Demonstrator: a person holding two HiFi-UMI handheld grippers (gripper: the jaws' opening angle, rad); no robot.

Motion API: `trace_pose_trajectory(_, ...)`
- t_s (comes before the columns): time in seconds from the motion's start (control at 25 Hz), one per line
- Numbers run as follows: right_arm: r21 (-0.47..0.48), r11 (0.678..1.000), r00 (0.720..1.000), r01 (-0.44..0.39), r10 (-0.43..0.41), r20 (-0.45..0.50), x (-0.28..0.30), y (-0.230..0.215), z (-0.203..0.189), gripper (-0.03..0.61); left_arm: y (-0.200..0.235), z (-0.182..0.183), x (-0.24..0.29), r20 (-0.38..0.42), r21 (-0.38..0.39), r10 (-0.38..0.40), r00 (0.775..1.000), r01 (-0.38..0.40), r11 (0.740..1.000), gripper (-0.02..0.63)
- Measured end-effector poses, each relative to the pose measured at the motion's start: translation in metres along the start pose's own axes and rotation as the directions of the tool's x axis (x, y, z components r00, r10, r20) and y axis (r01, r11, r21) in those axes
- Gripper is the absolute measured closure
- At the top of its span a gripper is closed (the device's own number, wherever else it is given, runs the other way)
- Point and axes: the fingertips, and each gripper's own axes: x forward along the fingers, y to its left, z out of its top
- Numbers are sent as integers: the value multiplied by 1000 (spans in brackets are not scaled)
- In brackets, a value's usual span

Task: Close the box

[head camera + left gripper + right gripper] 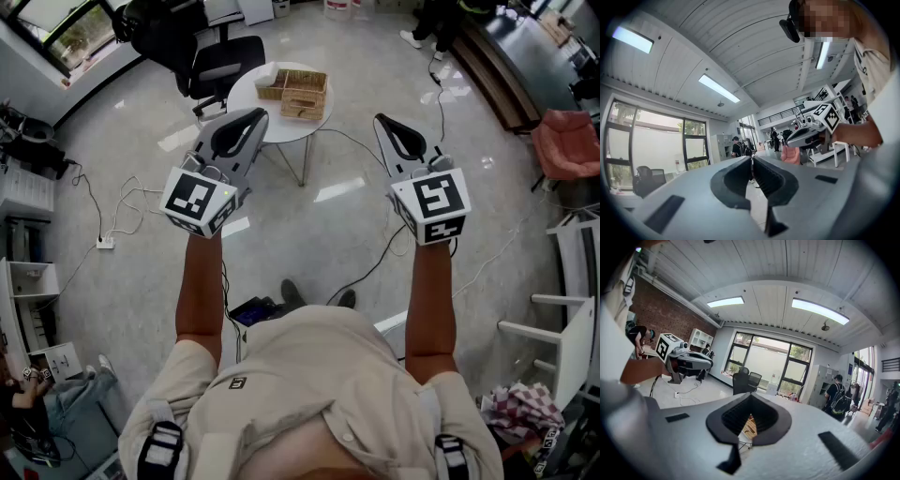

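Note:
A tan box stands on a small round white table ahead of me, and its lid seems to lie open toward the left. Both grippers are held up in the air, well short of the table and apart from the box. My left gripper is shut with nothing between its jaws, as the left gripper view also shows. My right gripper is shut and empty too. Through the small gap under its jaws a sliver of the box shows.
A black office chair stands behind the table. Cables and a power strip lie on the floor at the left. A pink armchair and a white rack are at the right. People stand in the background.

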Motion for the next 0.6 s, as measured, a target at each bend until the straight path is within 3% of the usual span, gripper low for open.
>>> trace_pose_trajectory(0.6, 14, 1000, 999, 27, -26, -28, 61, 29, 5, 588, 64, -30, -15, 7, -26, -29, 1000, 29, 999, 597)
